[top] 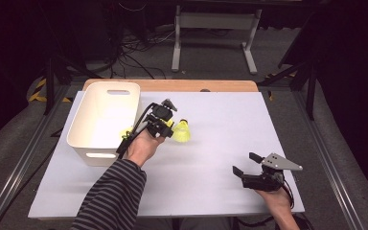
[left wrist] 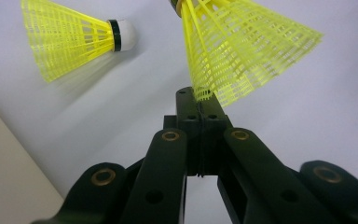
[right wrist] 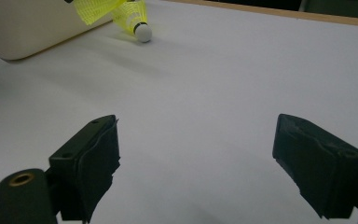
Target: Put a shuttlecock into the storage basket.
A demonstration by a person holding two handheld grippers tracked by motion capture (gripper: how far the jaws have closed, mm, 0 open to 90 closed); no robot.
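A yellow mesh-skirted shuttlecock (left wrist: 242, 46) has a white cork; the plastic bin (top: 104, 120) is cream, the table (top: 220, 158) white, the sleeve (top: 110, 201) grey-and-black striped.

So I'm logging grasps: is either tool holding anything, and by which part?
The left tool is shut on a yellow shuttlecock, pinching the rim of its skirt. The right tool is open, holding nothing.

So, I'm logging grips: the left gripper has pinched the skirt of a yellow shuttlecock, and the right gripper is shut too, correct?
Not quite. The left gripper is indeed shut on the shuttlecock skirt, but the right gripper is open, its jaws wide apart with nothing between them, as the right gripper view shows.
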